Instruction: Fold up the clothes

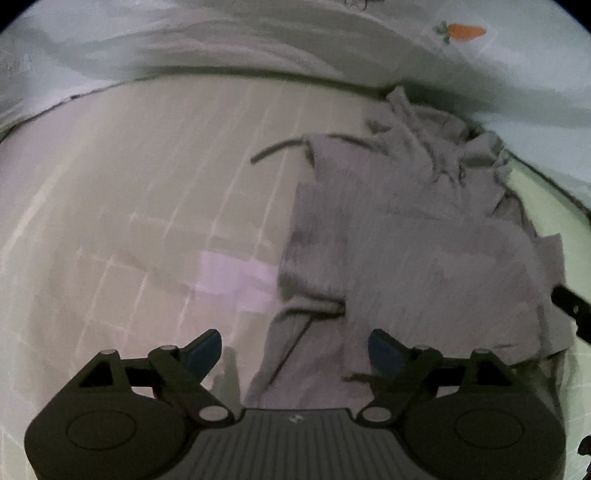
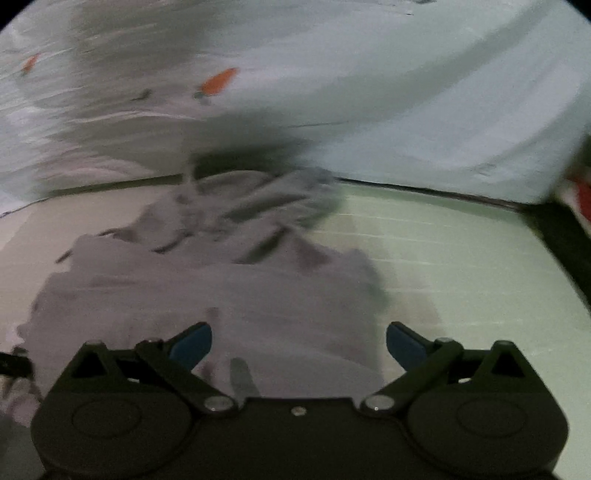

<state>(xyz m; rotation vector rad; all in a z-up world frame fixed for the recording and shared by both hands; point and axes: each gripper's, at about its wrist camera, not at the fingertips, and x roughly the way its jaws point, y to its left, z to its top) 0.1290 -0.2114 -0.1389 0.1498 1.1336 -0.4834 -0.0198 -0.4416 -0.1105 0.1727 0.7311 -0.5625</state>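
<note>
Flanking grey garment (image 1: 406, 236): carrot-print sheet (image 1: 517, 55)

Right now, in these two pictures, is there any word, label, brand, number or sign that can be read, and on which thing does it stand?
No readable text in either view.
Small pale emblem on the left tool: a mark, not letters.
Dark scribbles on the pale sheet: too blurred to read.
Orange carrot print on that sheet: a picture only.
Grey garment: no label visible.
</note>
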